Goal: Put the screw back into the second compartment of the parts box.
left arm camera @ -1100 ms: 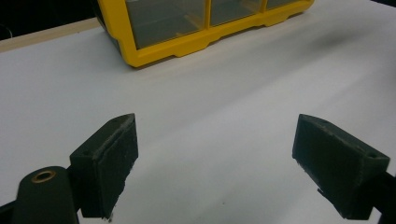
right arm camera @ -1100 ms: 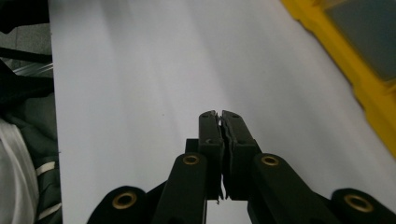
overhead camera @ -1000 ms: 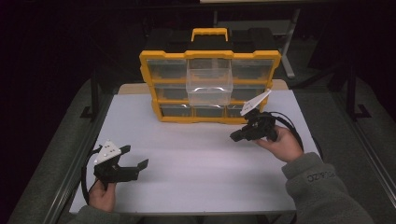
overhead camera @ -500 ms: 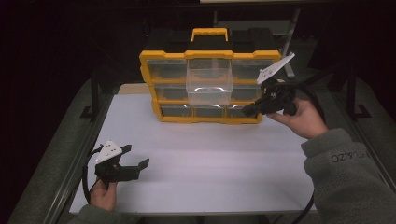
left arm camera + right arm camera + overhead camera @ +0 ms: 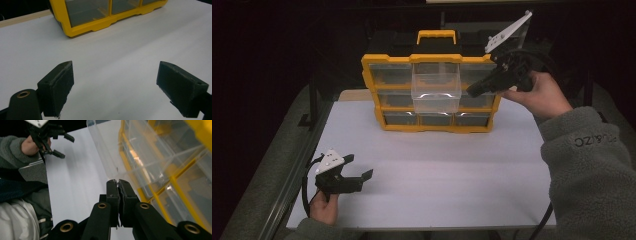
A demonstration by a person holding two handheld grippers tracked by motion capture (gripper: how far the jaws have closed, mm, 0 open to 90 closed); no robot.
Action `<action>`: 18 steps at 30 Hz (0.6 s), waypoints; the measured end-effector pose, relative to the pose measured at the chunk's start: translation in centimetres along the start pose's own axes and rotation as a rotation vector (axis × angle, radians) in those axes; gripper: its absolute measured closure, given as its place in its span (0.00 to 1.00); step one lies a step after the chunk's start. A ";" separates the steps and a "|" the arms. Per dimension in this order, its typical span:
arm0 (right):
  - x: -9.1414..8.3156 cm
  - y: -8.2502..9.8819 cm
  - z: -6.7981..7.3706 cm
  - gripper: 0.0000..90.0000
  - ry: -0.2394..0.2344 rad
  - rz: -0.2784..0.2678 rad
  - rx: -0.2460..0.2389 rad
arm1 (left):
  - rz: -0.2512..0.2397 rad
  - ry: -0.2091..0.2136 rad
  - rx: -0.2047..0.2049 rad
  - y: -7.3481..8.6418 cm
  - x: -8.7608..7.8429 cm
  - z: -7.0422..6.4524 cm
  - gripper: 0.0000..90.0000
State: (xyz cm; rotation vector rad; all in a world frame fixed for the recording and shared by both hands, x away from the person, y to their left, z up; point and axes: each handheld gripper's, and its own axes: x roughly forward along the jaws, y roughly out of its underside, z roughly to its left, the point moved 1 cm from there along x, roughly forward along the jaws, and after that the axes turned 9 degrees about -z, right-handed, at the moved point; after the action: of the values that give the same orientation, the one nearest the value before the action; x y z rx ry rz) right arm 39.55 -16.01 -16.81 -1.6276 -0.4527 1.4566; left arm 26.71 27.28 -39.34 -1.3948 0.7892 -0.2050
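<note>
The right tool (image 5: 472, 92) is hanging in the air at the right side of the yellow organizer (image 5: 432, 95), its two black jaws pressed together with nothing between them; in the right gripper view the pads are meeting flush, and their tips (image 5: 117, 182) are sitting just beside the lower corner of the clear drawer (image 5: 110, 150), though whether they are touching it I cannot tell. The person's right hand (image 5: 539, 95) is gripping the body of that tool, with the grey three-cornered plate (image 5: 508, 32) slanting up above it and a grey fleece sleeve (image 5: 592, 165) running down to the bottom edge of the high view. The clear drawer (image 5: 435, 89) is sticking out from the middle column of the organizer, pulled forward of the other compartments and looking empty. The organizer is standing upright at the far side of the white table (image 5: 437, 175), its yellow handle (image 5: 436, 36) on top. Well apart from all this, the left tool (image 5: 362, 176) is resting low over the near left corner of the table in the person's left hand (image 5: 324, 207), its jaws standing wide apart with bare table between them; in the left gripper view the two pads (image 5: 60, 87) are framing the white surface, with the organizer's bottom corner (image 5: 82, 25) lying farther off.
</note>
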 end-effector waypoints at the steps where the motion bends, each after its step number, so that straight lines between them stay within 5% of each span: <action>1: -0.1 -0.4 -0.1 0.96 0.001 -0.004 -0.003 | 0.001 0.000 -0.004 0.0 0.0 0.0 0.15; 7: 0.6 -2.8 -0.3 0.96 -0.003 -0.005 -0.007 | -0.002 0.002 -0.006 0.1 0.1 0.0 0.15; 18: 5.2 -5.0 -0.5 0.96 -0.011 0.035 -0.032 | -0.001 0.001 0.000 0.1 -0.1 0.0 0.15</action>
State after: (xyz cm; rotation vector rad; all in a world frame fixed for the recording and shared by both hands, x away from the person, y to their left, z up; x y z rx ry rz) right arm 42.72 -9.51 -16.04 -1.6612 -0.4581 1.4920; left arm 26.63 27.39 -39.35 -1.3950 0.7894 -0.2066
